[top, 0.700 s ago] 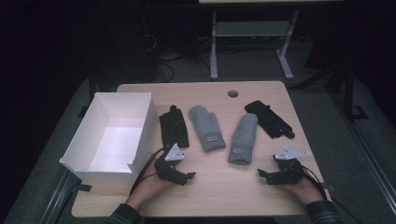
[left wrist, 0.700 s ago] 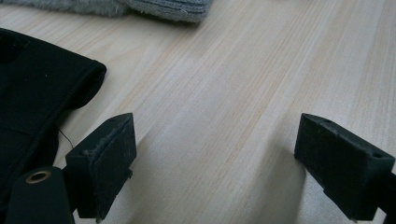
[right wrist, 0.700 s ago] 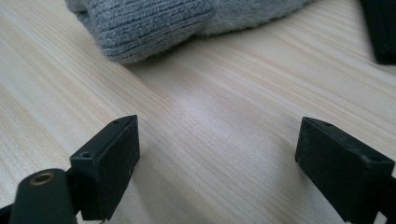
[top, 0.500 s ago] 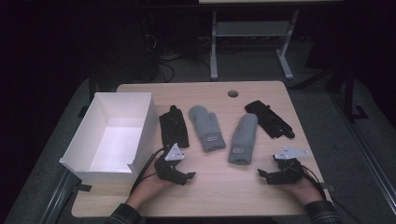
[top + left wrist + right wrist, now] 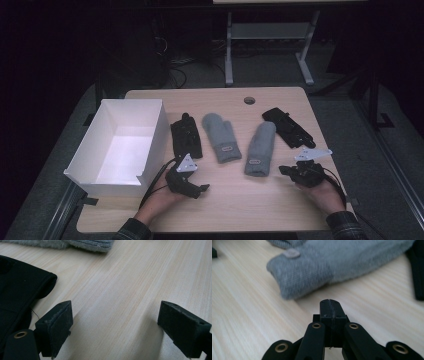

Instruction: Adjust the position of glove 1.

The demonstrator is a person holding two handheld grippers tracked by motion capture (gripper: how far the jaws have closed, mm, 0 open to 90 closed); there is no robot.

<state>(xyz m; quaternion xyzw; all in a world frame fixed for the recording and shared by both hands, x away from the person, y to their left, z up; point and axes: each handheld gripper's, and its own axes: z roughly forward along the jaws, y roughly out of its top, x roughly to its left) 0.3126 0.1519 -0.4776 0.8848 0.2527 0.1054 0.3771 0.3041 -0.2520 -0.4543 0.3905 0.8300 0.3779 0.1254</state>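
Nothing has moved since the earlier frames: both hands rest at the table's (image 5: 220, 205) near edge. The left gripper (image 5: 116, 322) has its jaws wide apart over bare wood, a black glove (image 5: 17, 302) just beside one jaw. The right gripper (image 5: 329, 305) is pressed together (empty), facing the grey mitten (image 5: 332, 267) near ahead.

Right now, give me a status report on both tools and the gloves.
Left tool open, empty, beside black glove. Right tool shut, empty, short of grey mitten. Nothing in the way.
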